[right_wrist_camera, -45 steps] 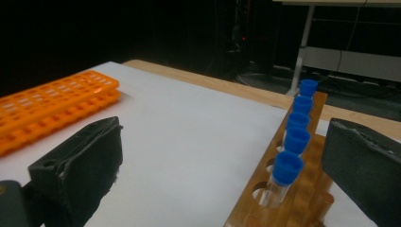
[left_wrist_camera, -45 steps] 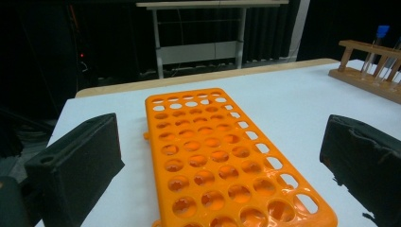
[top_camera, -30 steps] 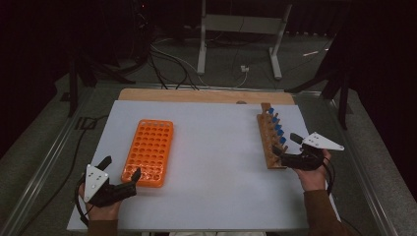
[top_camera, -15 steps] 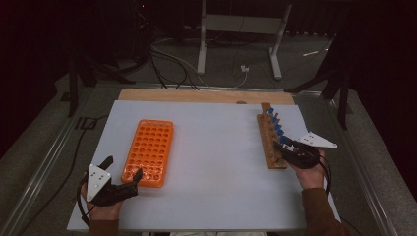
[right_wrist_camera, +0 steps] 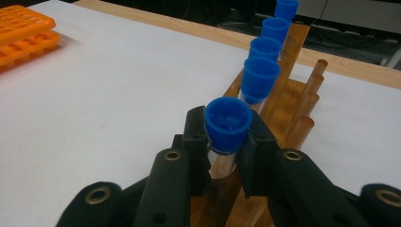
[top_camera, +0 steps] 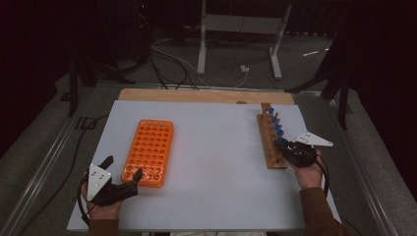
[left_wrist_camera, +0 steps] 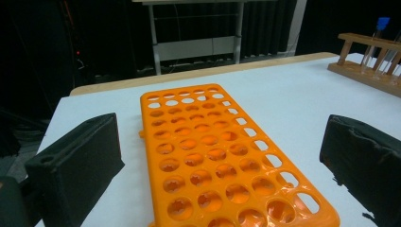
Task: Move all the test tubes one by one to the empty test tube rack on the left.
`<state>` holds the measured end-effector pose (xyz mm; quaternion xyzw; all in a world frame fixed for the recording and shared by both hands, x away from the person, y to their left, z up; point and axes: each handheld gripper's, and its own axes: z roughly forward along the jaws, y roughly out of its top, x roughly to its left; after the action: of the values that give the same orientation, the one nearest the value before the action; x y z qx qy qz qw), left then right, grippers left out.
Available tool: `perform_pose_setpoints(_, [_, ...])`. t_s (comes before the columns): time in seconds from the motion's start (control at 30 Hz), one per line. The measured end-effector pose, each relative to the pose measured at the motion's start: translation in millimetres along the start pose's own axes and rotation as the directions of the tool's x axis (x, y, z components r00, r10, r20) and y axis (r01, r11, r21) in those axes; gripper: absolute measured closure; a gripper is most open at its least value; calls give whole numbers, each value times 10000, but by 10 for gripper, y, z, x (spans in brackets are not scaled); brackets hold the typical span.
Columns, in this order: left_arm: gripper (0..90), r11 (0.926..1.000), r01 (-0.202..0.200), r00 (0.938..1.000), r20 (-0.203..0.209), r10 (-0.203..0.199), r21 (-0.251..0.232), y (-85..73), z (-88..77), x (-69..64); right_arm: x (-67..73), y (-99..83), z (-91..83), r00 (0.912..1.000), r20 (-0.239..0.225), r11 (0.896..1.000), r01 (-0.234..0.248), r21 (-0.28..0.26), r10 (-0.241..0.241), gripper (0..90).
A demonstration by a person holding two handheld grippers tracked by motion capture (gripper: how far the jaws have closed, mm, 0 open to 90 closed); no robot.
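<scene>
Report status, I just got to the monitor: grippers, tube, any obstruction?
Right gripper just closed on nearest blue-capped tube, tube in wooden rack. Left gripper open, jaws straddling orange rack. Table between racks bare.

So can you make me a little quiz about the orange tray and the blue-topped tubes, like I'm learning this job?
1. True or false: the right gripper is shut on the nearest blue-capped tube.
2. What stands in the wooden rack? A) spoons B) blue-capped tubes C) pencils
3. Fill in: the left gripper has its jaws wide apart, one on each side of the ____ rack.

Key: 1 true. 2 B. 3 orange.
</scene>
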<state>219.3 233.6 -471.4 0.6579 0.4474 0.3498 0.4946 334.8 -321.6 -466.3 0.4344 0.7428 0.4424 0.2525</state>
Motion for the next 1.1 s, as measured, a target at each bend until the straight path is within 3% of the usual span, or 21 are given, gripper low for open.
perform_pose_setpoints(0.17, [8, 9998, -199, 9998, 57, 199, -42, -6, 14, -11, 11, 18, -13, 9999, 77, 10000, 90, -37, -89, 763])
perform_pose_setpoints(0.27, [9, 9980, -584, 9982, 115, 581, 253, -28, 51, -29, 14, 39, -36, 9999, 97, 9999, 78, -98, -77, 763])
perform_pose_setpoints(0.43, [9, 9960, -802, 9964, 292, 791, 398, -31, 83, -65, 18, 128, -109, 9999, 141, 9996, 68, -266, -64, 763])
perform_pose_setpoints(0.67, [8, 9966, -679, 9969, 441, 658, 458, -42, 97, -52, 5, 276, -188, 9999, 47, 9991, 154, -396, -152, 763])
perform_pose_setpoints(0.87, [9, 9968, -317, 9981, 555, 277, 732, -59, 122, -23, 16, 421, -254, 9995, 1, 9984, 307, -485, -307, 763])
perform_pose_setpoints(1.1, [9, 9962, -254, 9954, 942, 174, 839, -81, 154, -40, 56, 609, -374, 9993, -124, 9966, 331, -749, -342, 763])
